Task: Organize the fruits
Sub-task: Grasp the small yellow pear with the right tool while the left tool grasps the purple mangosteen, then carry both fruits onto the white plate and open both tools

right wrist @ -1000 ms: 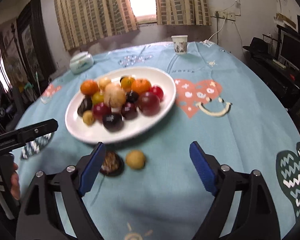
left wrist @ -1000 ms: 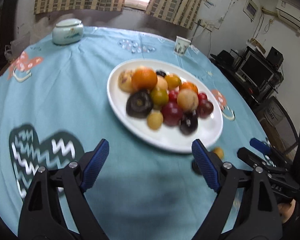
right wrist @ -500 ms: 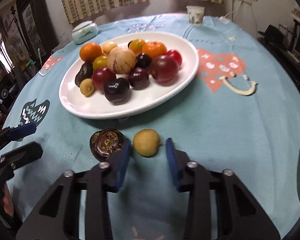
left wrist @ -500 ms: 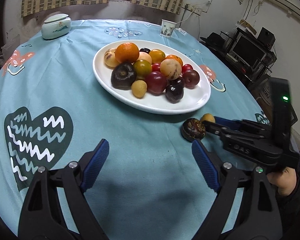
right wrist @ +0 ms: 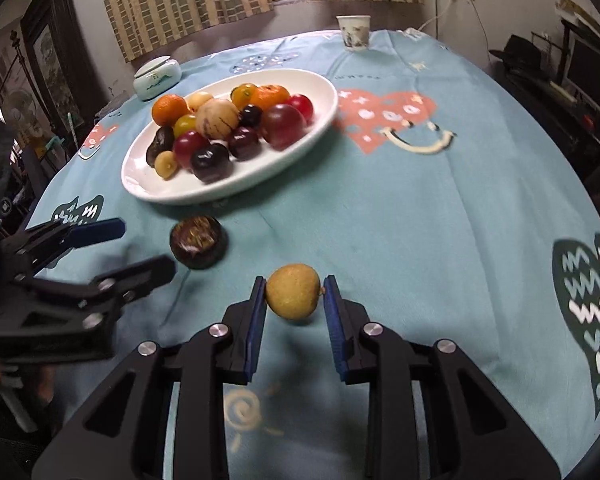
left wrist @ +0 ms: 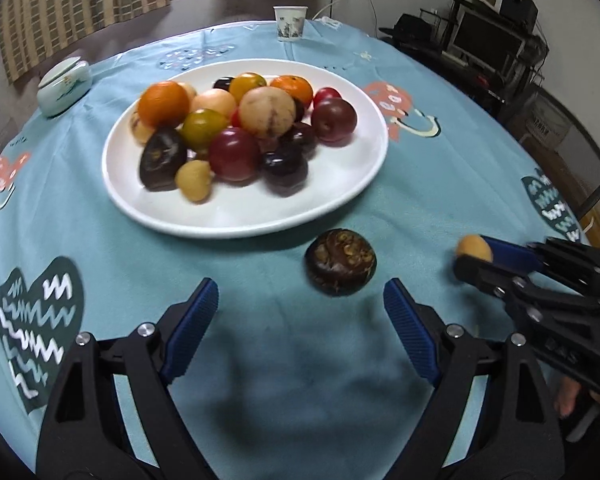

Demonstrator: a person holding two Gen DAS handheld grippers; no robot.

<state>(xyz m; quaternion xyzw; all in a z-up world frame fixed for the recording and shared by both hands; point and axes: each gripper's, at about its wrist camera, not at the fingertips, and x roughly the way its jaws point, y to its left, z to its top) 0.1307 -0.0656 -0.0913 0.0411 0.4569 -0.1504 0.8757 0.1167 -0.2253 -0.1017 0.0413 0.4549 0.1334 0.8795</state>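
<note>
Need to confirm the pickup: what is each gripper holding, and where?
Right gripper pinches the small yellow fruit by its opposite sides. Left gripper is open and empty.

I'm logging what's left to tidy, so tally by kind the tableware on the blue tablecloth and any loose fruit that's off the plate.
White oval plate: 1
White paper cup: 1
Pale green lidded ceramic jar: 1
Dark brown round fruit, off the plate: 1
Small yellow round fruit, off the plate: 1
Total: 5
</note>
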